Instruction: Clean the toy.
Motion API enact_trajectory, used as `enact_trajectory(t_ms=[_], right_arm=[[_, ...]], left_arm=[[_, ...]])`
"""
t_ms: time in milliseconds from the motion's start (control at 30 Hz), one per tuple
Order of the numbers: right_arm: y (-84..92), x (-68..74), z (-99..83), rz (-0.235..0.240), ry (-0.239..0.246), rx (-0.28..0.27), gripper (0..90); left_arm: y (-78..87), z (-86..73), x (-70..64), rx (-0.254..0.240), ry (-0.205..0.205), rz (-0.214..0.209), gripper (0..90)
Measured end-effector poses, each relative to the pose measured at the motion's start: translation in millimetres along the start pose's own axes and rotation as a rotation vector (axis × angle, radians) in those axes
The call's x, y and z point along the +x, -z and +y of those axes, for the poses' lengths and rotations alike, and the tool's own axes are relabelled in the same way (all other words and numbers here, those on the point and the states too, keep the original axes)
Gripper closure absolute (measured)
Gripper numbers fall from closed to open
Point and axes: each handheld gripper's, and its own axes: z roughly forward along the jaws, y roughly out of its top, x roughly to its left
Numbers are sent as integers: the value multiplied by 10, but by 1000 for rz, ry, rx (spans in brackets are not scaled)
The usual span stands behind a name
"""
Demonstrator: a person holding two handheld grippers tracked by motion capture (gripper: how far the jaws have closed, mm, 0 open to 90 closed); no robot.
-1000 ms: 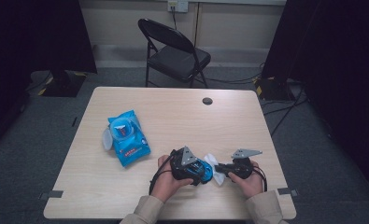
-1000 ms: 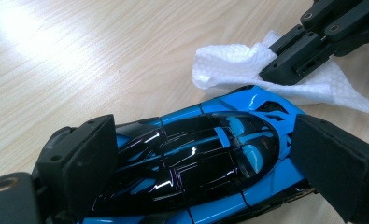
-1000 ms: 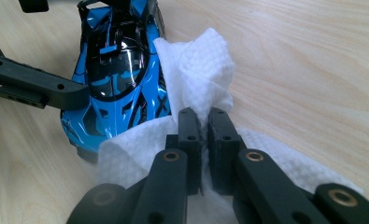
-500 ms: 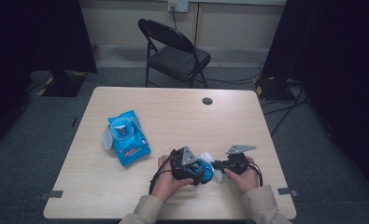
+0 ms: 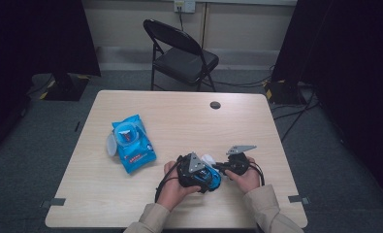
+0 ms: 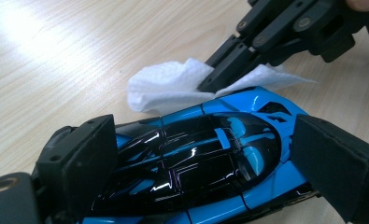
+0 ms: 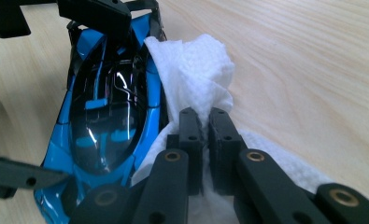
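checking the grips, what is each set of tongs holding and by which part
Left tongs clamp the blue toy car across its body, one pad at each end. Right tongs pinch a bunched fold of the white wipe beside the car.

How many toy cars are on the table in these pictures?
1. The blue toy car sits near the table's front edge, clamped between the left gripper's jaws. The right gripper holds a white wipe against its side. None seems hidden.

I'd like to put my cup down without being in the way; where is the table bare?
Bare: the far half of the table around the dark hole, and the near-left corner. Crowded: the wipes pack, and the near edge, where both grippers work the blue toy car.
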Motion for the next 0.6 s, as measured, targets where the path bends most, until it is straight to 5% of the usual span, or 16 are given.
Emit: enact_trajectory(t_ms=[600], right_arm=[[-208, 26, 196, 17, 13, 20, 858]], left_arm=[[-2, -6, 8, -4, -5, -1, 69]])
